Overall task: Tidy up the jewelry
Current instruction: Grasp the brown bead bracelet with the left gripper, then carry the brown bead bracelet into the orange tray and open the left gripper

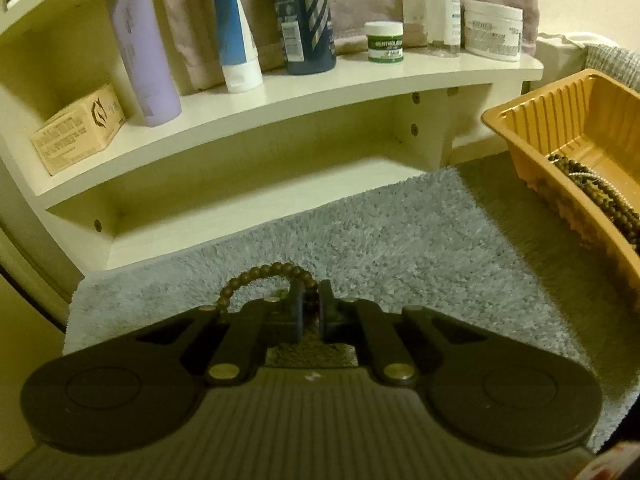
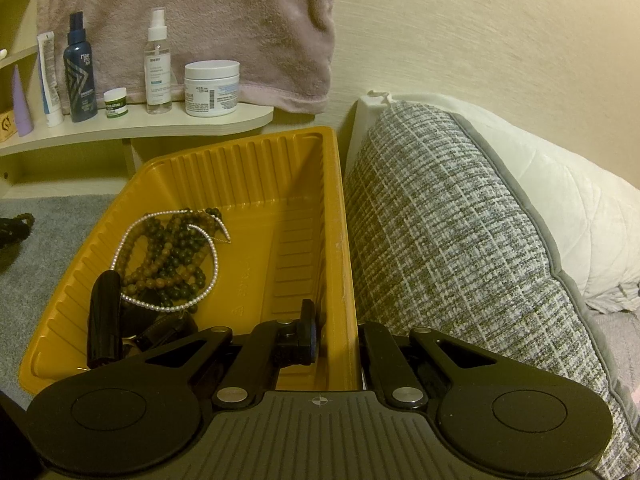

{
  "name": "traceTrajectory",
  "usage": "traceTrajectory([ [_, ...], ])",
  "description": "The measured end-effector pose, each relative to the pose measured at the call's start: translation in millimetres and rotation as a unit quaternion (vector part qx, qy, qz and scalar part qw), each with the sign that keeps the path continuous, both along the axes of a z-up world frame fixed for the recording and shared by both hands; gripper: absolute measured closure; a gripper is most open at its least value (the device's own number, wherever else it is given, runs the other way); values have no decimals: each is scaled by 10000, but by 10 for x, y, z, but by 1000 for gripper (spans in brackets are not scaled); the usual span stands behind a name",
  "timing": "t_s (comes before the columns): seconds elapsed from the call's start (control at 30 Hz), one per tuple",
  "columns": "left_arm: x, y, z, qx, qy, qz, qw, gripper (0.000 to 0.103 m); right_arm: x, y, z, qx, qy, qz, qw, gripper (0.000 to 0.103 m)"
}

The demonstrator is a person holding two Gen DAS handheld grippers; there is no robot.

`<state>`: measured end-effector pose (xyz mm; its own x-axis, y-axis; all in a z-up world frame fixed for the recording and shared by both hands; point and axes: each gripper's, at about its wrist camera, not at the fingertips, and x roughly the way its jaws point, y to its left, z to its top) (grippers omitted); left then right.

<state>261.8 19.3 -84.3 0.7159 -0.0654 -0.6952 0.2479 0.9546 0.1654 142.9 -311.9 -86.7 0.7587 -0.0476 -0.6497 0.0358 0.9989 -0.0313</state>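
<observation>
My left gripper [image 1: 311, 300] is shut on a brown bead bracelet [image 1: 256, 276], which arches up to the left of the fingers above the grey rug [image 1: 400, 248]. The gold plastic tray [image 1: 532, 120] stands to its right. In the right wrist view my right gripper [image 2: 336, 332] is shut on the tray's right wall [image 2: 346, 264], one finger inside and one outside. Inside the tray lie a pearl necklace [image 2: 168, 308], brown and green bead strands [image 2: 168, 256] and a black cylinder [image 2: 105, 320]. The left gripper with the bracelet shows at that view's left edge [image 2: 16, 226].
A cream shelf unit [image 1: 320, 80] behind the rug carries bottles, tubes, jars and a small box. A pink towel [image 2: 200, 20] hangs on the wall. A grey woven cushion [image 2: 460, 240] and a white pillow [image 2: 560, 220] lie right of the tray.
</observation>
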Motion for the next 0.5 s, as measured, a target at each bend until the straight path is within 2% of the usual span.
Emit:
traceTrajectory([
  [0.5,-237,-109,255,-299,-292,-144,9990,97,0,-15,-14,38,13,2,10000,99],
])
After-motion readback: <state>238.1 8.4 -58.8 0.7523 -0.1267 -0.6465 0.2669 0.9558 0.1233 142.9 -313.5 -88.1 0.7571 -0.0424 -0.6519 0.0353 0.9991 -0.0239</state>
